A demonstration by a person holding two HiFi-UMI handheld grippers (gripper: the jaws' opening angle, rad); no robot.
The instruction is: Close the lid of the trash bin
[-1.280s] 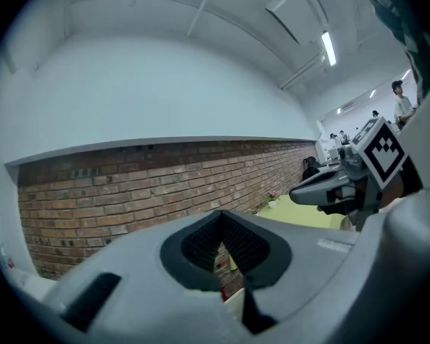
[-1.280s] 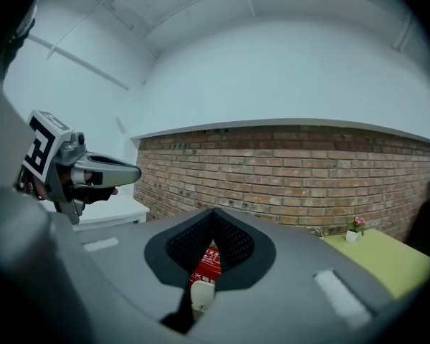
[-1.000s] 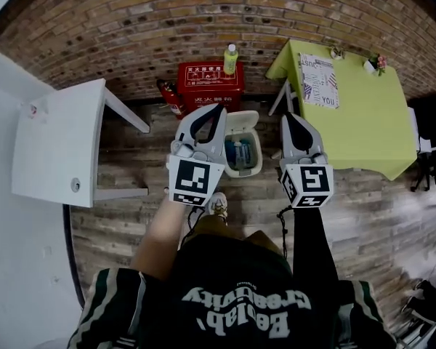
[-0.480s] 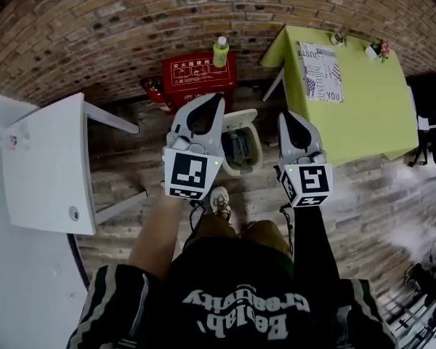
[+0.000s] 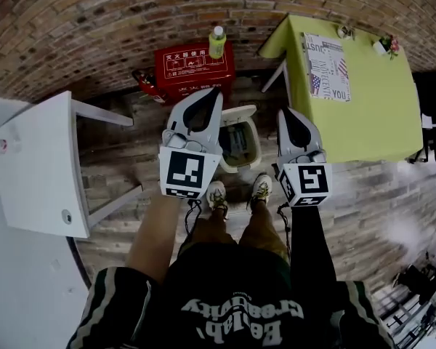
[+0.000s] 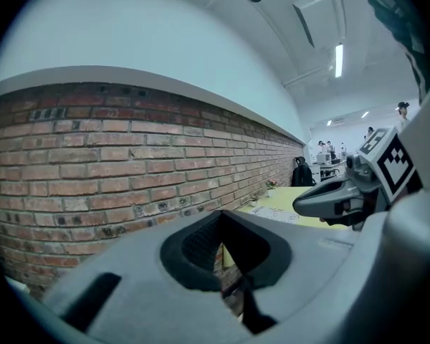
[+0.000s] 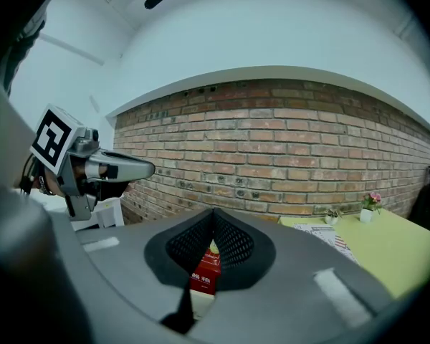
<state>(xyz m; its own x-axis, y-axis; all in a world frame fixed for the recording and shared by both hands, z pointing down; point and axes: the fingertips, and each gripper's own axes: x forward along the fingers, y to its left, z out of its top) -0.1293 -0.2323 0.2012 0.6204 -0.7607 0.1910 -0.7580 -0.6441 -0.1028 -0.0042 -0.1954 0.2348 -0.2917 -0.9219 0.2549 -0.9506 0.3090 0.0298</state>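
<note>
In the head view a small cream trash bin (image 5: 255,150) stands on the wooden floor with its lid (image 5: 241,113) tipped up at the far side and some rubbish showing inside. My left gripper (image 5: 214,94) hangs over the bin's left edge, shut, with nothing in it. On the bin's right side my right gripper (image 5: 284,114) is held level with it, also shut and empty. The left gripper view shows its jaws (image 6: 222,218) pressed together against the brick wall. Through the slit of the shut right gripper (image 7: 213,214) a red box (image 7: 205,272) shows.
A red fire-equipment box (image 5: 194,65) with a green bottle (image 5: 216,42) on top stands against the brick wall behind the bin, a fire extinguisher (image 5: 147,81) beside it. A white table (image 5: 36,166) is at the left, a green table (image 5: 363,115) at the right. The person's shoes (image 5: 216,195) are just before the bin.
The person has stepped closer to the bin, and both shoes now show right in front of it. Both grippers stayed shut and moved forward along the bin's two sides.
</note>
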